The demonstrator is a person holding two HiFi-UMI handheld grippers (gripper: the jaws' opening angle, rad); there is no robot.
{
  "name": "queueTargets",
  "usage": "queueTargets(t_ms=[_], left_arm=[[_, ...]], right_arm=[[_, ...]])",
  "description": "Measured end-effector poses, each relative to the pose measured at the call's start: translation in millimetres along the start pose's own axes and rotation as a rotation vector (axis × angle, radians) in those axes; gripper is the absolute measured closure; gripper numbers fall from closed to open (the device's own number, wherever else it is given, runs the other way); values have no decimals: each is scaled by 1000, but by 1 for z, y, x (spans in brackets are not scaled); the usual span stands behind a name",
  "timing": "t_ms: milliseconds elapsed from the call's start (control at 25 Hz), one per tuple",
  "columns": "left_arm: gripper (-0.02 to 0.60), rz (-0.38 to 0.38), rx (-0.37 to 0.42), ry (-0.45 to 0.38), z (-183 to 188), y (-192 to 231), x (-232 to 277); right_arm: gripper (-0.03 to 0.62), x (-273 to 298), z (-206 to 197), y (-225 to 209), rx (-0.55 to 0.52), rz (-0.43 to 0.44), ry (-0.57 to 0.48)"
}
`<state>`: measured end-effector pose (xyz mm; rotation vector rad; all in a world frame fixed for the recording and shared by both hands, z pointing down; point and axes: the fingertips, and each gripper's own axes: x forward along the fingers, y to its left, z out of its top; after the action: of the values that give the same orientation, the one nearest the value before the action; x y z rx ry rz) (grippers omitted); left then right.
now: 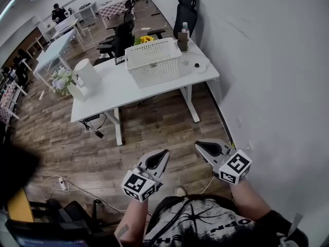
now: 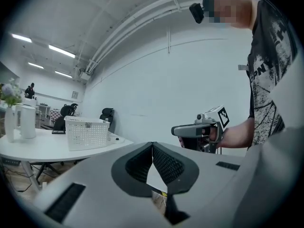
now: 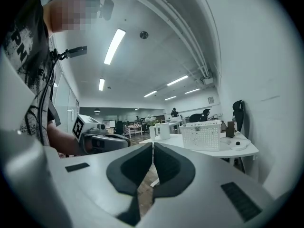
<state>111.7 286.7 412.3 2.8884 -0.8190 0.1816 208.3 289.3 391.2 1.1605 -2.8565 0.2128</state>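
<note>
Claws: two, left claw (image 1: 165,152) and right claw (image 1: 197,144) both closed empty, facing one white basket (image 1: 154,60).

The left gripper (image 1: 164,153) and right gripper (image 1: 198,145) were grey with black pads (image 2: 167,165) and black-and-white marker cubes (image 1: 139,185); the shirt (image 1: 205,223) was black with pale print.

My left gripper (image 2: 152,146) with jaws pressed together and empty, my right gripper (image 2: 178,131) level beyond it, I see a white mesh basket (image 2: 87,132) on the white desk (image 2: 42,149), left.
</note>
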Motion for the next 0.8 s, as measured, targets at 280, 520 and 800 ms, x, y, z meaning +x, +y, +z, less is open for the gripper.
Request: queueTargets(t_ms=[280,520,800], left_arm=[[571,-5,-10,-7,-5,52,-9],[571,0,-29,-17,-7,83,-14],[571,-4,-45,-9,-8,108,-9]], right_arm=[[571,53,0,-5,-11,-8,9],[571,81,1,-8,-11,-12,28],[571,104,2,-23,3,-7,44]])
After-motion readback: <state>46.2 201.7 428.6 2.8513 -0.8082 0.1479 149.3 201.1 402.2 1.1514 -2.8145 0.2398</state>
